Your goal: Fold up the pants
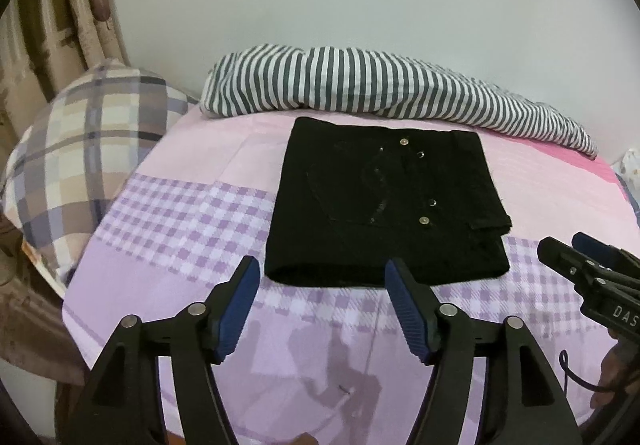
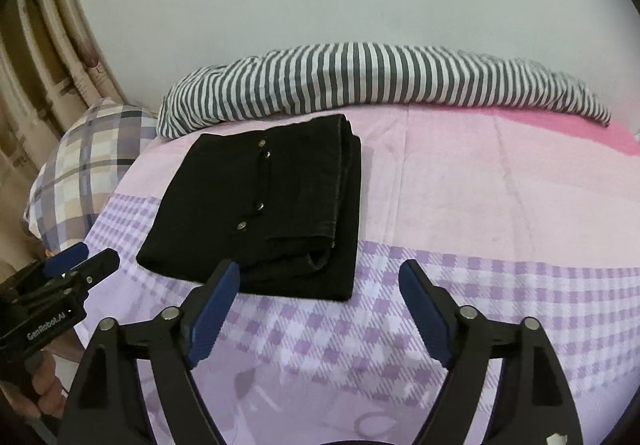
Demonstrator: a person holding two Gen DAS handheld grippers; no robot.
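Pants (image 1: pixel 384 205), black, folded into a compact squarish bundle, lying flat on the bed (image 1: pixel 192 213) at the centre of the left wrist view and left of centre in the right wrist view; metal studs show along the top layer, and the stacked layers with a hem are visible at the bundle's right edge. Task status, as judged: folding appears essentially complete, with at most a small tidy of the slightly offset lower-right corner left to do. Left hand-held gripper (image 1: pixel 322 309), lower centre of its own view, fingers spread wide, holding nothing, tips just short of the bundle's near edge. Right hand-held gripper (image 2: pixel 320 309), lower centre of its own view, likewise spread and empty, its left finger tip overlapping the bundle's near corner in the picture, contact not certain; the same tool appears at the right edge of the left wrist view. Surroundings: striped blanket (image 1: pixel 360 85), bunched along the far side of the bed just behind the pants, close to their far edge; plaid pillow (image 1: pixel 80 165) at the left of the frame, apart from the bundle; curtain (image 1: pixel 60 13) in the upper left; plain wall behind. Bed cover in pink bands and purple check. Obstructions: none between either tool and the pants; only the blanket crowds the far side.
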